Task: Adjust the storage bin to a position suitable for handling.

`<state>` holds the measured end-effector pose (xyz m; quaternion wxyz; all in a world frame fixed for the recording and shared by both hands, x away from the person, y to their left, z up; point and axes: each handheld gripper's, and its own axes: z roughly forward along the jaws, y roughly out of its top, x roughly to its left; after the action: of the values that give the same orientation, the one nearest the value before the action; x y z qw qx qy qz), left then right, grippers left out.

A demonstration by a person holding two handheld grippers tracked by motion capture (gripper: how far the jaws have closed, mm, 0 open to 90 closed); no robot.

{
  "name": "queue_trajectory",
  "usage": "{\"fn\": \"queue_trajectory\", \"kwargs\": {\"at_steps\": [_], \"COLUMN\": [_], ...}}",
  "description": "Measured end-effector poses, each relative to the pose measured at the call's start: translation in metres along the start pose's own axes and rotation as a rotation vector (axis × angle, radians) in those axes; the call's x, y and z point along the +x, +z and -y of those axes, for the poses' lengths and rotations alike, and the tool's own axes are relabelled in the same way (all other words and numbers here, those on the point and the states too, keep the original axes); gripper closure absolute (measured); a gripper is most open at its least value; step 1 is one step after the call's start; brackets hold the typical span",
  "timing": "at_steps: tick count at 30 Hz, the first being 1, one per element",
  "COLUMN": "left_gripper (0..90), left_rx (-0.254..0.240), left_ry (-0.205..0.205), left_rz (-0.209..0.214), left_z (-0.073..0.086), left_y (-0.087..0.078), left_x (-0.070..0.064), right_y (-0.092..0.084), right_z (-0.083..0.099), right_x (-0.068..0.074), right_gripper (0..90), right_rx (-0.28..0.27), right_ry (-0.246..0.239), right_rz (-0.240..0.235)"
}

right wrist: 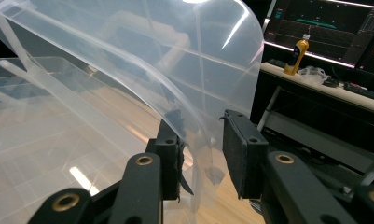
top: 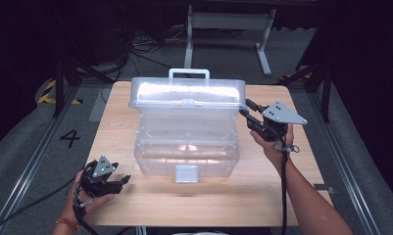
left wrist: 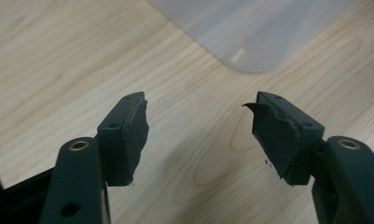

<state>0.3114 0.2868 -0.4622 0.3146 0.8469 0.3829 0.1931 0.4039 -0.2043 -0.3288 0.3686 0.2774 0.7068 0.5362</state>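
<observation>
- On the floor left of the table (top: 135, 205) we read a painted "4" (top: 70, 138).
- Our left gripper (top: 123, 181) rests low near the table's front-left corner, jaws spread wide, empty.
- The clear plastic box (top: 186, 147) sits mid-table, lid (top: 186, 93) raised.
- Our right gripper (top: 243, 108) straddles the lid's right edge, jaws not fully closed.

A clear plastic box (top: 186, 147) is sitting mid-counter, its handled lid (top: 186, 93) standing raised at the back.
</observation>
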Motion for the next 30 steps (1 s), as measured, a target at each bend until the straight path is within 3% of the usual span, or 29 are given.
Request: {"fn": "queue_trajectory", "kwargs": {"at_steps": [6,13,20,24,30], "left_gripper": [30.5,23.7,20.9,20.9,20.7], "left_rx": [-0.013,-0.016,-0.009,-0.01,-0.01], "left_ry": [-0.078,-0.162,-0.156,-0.156,-0.156], "left_rz": [0.012,-0.015,-0.016,-0.016,-0.02], "left_z": [0.016,0.029,0.028,0.028,0.028], "left_y": [0.002,0.0,0.001,0.001,0.001], "left_x": [0.006,0.012,0.011,0.011,0.011], "right_y": [0.005,0.012,0.023,0.032,0.044], "right_z": [-0.005,-0.011,-0.019,-0.022,-0.028], "right_x": [-0.003,-0.005,-0.013,-0.018,-0.027], "right_gripper": [70.6,74.0,82.9,84.0,84.4], "right_rx": [-0.006,-0.004,-0.018,-0.01,0.014], "right_ry": [0.002,0.007,-0.001,-0.01,0.013], "right_rz": [0.026,0.067,0.103,0.12,0.122]}}
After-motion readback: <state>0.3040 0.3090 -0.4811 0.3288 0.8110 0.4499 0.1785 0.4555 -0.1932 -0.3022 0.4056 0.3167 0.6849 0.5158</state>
